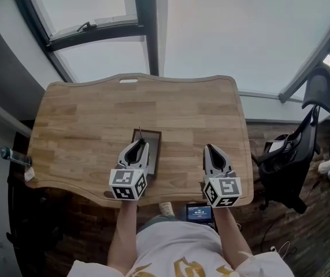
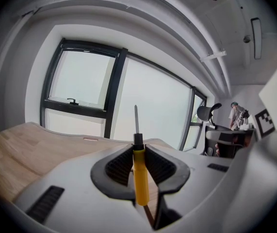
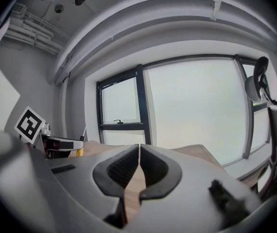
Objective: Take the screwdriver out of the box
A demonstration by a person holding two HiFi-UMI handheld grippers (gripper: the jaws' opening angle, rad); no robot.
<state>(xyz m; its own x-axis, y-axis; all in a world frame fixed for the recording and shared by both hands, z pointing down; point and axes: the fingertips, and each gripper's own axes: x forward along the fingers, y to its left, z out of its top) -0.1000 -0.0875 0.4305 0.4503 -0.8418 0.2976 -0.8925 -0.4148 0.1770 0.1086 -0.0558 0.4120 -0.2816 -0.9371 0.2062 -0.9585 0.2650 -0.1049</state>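
Observation:
A screwdriver (image 2: 139,174) with a yellow handle, a black collar and a thin metal shaft stands upright between the jaws of my left gripper (image 2: 138,149), which is shut on the handle. In the head view the left gripper (image 1: 139,143) hovers over the dark, shallow box (image 1: 155,149) on the wooden table (image 1: 84,120), and the screwdriver's shaft (image 1: 140,133) sticks out past the jaw tips. My right gripper (image 1: 210,148) is to the right of the box, shut with nothing in it; its jaws (image 3: 138,154) meet over bare wood. The right gripper view shows the left gripper (image 3: 63,143) off to its left.
A black office chair (image 1: 292,154) stands right of the table. A bottle (image 1: 11,154) sits at the table's left edge. A small screen (image 1: 199,213) shows below the near edge. Large windows lie beyond the far edge. A person (image 2: 237,115) stands in the background.

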